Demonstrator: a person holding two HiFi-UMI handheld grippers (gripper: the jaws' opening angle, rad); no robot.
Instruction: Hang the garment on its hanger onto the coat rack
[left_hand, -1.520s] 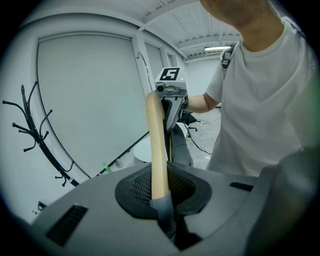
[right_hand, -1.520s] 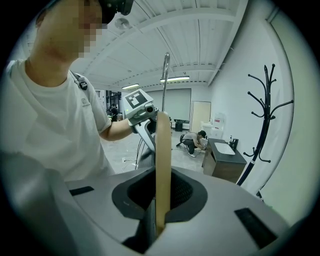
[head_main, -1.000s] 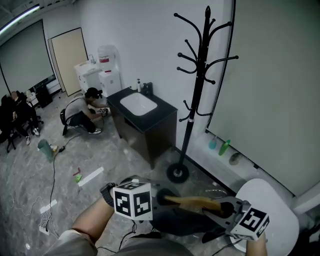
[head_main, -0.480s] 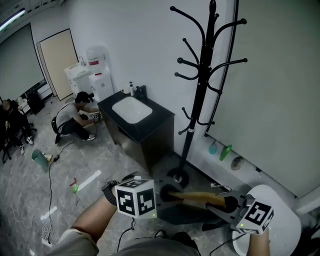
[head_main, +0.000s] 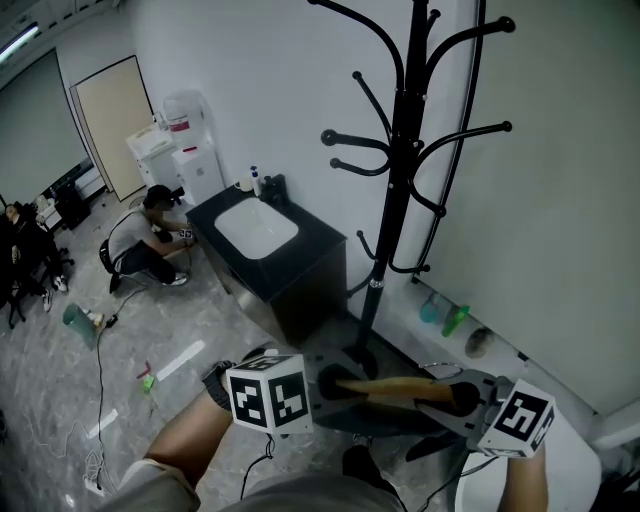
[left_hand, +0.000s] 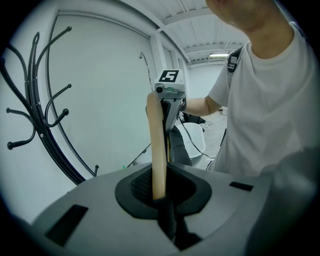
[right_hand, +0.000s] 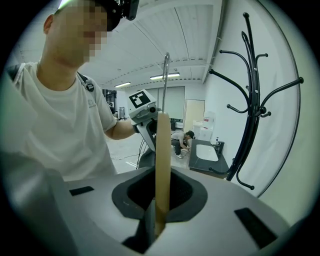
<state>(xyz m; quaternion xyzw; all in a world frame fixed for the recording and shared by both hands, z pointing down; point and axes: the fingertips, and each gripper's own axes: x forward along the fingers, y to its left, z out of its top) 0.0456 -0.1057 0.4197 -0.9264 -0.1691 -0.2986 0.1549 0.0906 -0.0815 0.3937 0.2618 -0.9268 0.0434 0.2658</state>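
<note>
Wooden hanger w/ dark garment under it, level betw. left gripper & right gripper, near coat rack; hooks well above. Left gripper view: jaws clenched on hanger end. Right gripper view: jaws clamp other end, rack at right.

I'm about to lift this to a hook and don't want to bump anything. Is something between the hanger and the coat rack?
Nothing visible does. The hanger, held by the left claw and the right claw, sits low in front of the coat rack; the sink cabinet stands off to the side.
</note>
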